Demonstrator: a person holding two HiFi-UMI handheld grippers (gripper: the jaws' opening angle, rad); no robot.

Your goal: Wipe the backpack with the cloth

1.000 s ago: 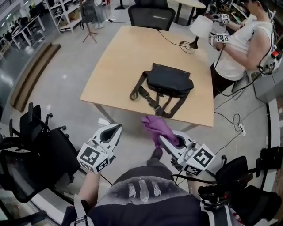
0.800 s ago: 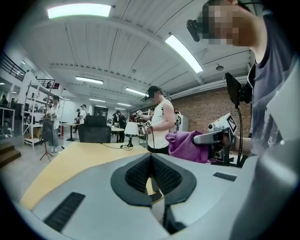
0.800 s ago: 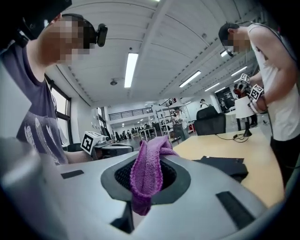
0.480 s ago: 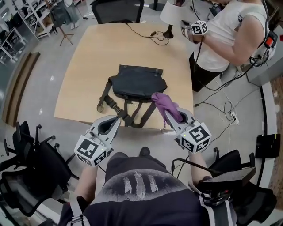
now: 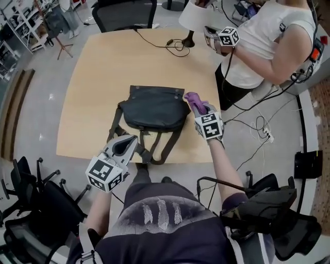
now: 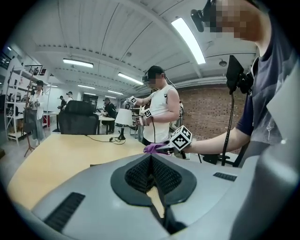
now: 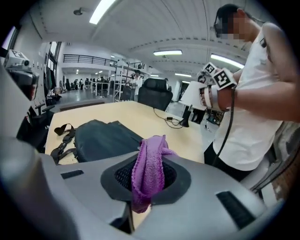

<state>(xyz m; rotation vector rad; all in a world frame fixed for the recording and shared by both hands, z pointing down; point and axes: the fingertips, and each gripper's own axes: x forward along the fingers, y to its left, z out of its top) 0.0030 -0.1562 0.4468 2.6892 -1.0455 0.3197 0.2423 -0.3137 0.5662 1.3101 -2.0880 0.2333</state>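
Observation:
A dark backpack (image 5: 154,108) lies flat on the wooden table (image 5: 93,82), its straps (image 5: 154,147) trailing toward the front edge. My right gripper (image 5: 199,108) is shut on a purple cloth (image 5: 192,98) at the bag's right edge; whether the cloth touches the bag I cannot tell. In the right gripper view the cloth (image 7: 148,166) hangs from between the jaws, with the backpack (image 7: 101,138) to the left. My left gripper (image 5: 131,141) hovers over the front edge by the straps, shut with nothing in it; its pads (image 6: 159,174) meet.
Another person (image 5: 258,46) with grippers stands at the table's far right corner beside a white lamp (image 5: 193,15) and its cable (image 5: 172,44). Office chairs (image 5: 31,206) stand at my left, another (image 5: 124,15) behind the table. Cables (image 5: 260,129) lie on the floor at right.
The view has closed in on the table. My right gripper has carried the purple cloth forward to the backpack's right edge. My left gripper now hangs over the front edge by the straps.

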